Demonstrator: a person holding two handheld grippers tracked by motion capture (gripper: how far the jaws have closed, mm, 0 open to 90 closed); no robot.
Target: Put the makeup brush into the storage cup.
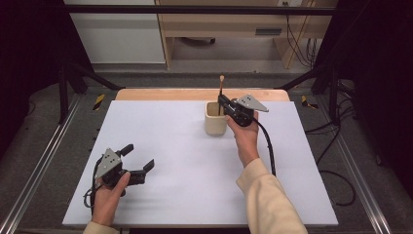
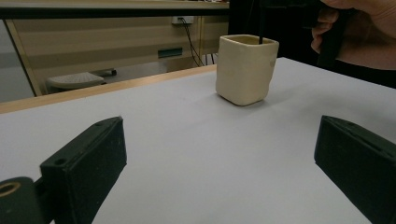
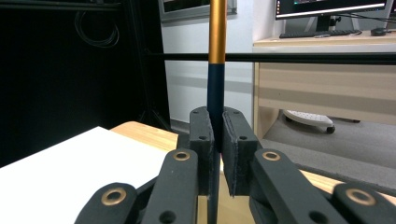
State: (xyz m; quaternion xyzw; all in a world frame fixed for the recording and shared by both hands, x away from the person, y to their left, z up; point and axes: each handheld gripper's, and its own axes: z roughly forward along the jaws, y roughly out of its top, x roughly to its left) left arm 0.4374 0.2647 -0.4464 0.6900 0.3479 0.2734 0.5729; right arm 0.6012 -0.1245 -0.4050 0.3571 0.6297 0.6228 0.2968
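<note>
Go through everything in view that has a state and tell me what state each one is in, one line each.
Cream cup: upright on the white table, brush end inside.
Brush: upright, dark shaft clamped, gold part above the jaws, lower end in the cup.
Right tongs: shut on the brush, above the cup.
Left tongs: open, nothing between the jaws, low over the table, apart from the cup.

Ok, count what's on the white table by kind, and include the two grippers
Cream cups: 1, the cup
Brushes: 1, the brush with a dark and orange handle, upright in the cup, clamped by the right gripper
Grippers: 2, right gripper and left gripper, its jaws wide apart
Total: 4
</note>
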